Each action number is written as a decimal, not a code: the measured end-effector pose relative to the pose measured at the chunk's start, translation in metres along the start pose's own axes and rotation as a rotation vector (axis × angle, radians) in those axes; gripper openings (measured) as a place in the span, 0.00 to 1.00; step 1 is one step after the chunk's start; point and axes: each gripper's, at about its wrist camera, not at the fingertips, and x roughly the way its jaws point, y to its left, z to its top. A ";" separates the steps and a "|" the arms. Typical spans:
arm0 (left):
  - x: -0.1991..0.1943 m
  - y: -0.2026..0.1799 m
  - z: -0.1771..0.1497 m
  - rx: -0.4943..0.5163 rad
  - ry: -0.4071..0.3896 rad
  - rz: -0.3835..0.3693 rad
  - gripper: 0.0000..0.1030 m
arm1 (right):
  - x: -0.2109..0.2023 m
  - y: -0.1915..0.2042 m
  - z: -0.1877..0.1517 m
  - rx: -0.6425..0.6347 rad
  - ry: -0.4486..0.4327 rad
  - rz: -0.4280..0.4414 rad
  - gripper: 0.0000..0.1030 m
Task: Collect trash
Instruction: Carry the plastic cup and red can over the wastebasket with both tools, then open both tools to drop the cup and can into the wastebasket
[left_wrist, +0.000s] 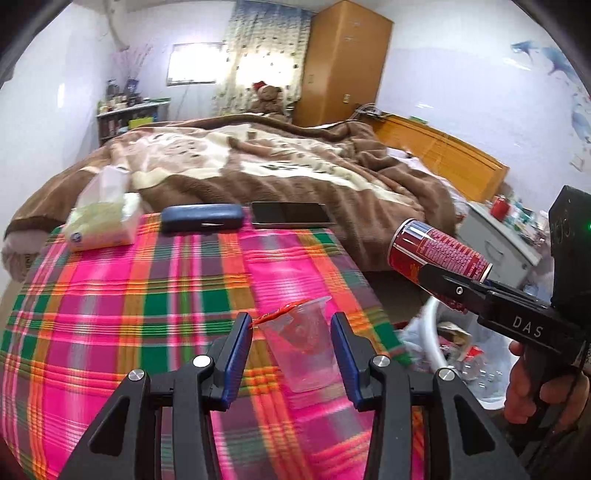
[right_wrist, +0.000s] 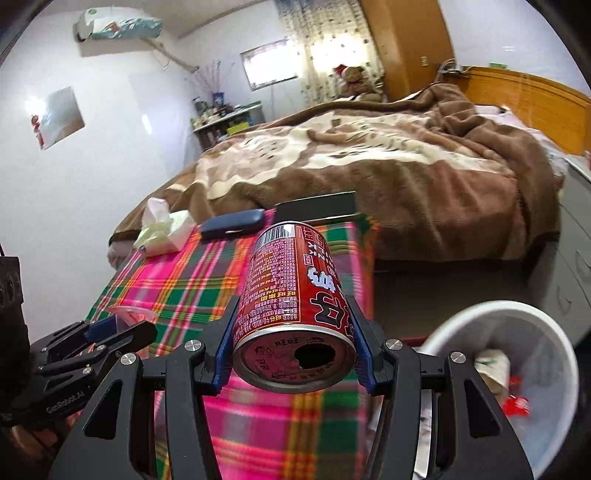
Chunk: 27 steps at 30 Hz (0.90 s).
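Can (right_wrist: 295, 306): red drink can, clamped sideways between the pads of the right gripper (right_wrist: 295, 354); opened end faces the camera, body off the table (left_wrist: 147, 295), above its right edge.
Bin (right_wrist: 461, 321): white, lined, on the floor just beside the table's right edge, lower right of the can; paper and red scraps already inside.
Step in hand: judged to be carrying the can to the bin. Bring it over the bin mouth before releasing; any leftover liquid would run from the hole, so keep that end up.
Cup (left_wrist: 299, 343): clear plastic, red wrapper inside, upright near the table's right edge.
Left gripper (left_wrist: 291, 354): jaws wide, one each side of the cup, not touching. Close gently; thin wall may buckle.
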 end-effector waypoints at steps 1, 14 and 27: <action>0.000 -0.007 -0.001 0.007 0.000 -0.009 0.43 | -0.005 -0.006 -0.002 0.008 -0.004 -0.014 0.52; 0.016 -0.103 -0.013 0.122 0.039 -0.137 0.43 | -0.050 -0.069 -0.024 0.094 -0.032 -0.159 0.52; 0.066 -0.191 -0.039 0.212 0.163 -0.257 0.43 | -0.052 -0.135 -0.050 0.183 0.083 -0.347 0.52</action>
